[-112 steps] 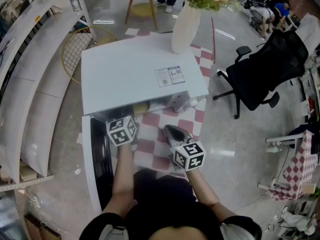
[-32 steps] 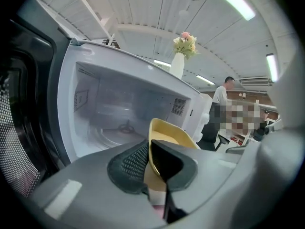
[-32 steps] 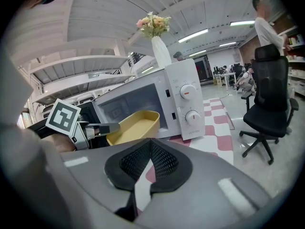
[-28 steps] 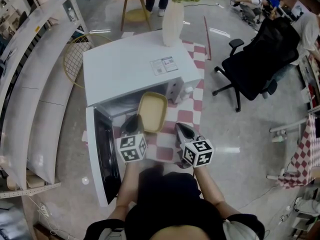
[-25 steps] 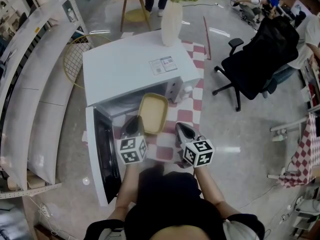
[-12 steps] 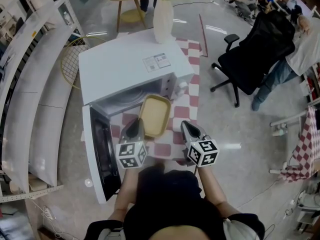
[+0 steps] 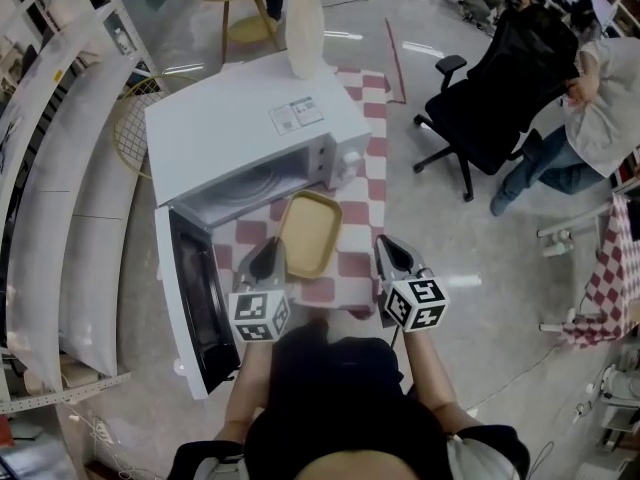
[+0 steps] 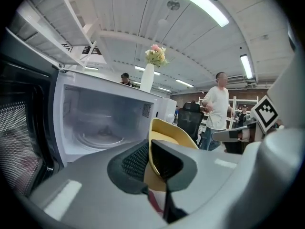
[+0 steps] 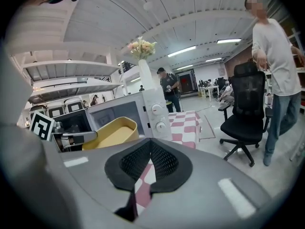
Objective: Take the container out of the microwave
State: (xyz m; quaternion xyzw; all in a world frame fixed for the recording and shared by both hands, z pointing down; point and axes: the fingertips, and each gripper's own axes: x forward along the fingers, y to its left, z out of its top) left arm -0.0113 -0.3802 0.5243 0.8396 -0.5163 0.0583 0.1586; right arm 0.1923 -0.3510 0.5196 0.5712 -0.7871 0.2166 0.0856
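The yellow container [image 7: 308, 233] is outside the white microwave [image 7: 240, 133], held over the red-and-white checkered cloth [image 7: 352, 265] in front of the open cavity. My left gripper [image 7: 268, 260] is shut on its near left rim; in the left gripper view the rim [image 8: 167, 137] runs between the dark pads [image 8: 136, 162]. My right gripper [image 7: 392, 251] hovers to the right of the container, apart from it, shut with nothing in it. In the right gripper view my right gripper [image 9: 150, 147] points past the container [image 9: 112, 132] at the microwave's knobs [image 9: 157, 111].
The microwave door [image 7: 185, 298] hangs open at the left. A white vase of flowers [image 7: 305, 33] stands behind the microwave. A black office chair [image 7: 500, 88] and a standing person [image 7: 600, 98] are at the right. White shelving [image 7: 60, 168] runs along the left.
Both grippers have drawn back from the microwave toward me. The container came along in the left gripper, from the mouth of the cavity to a spot wholly outside it over the cloth.
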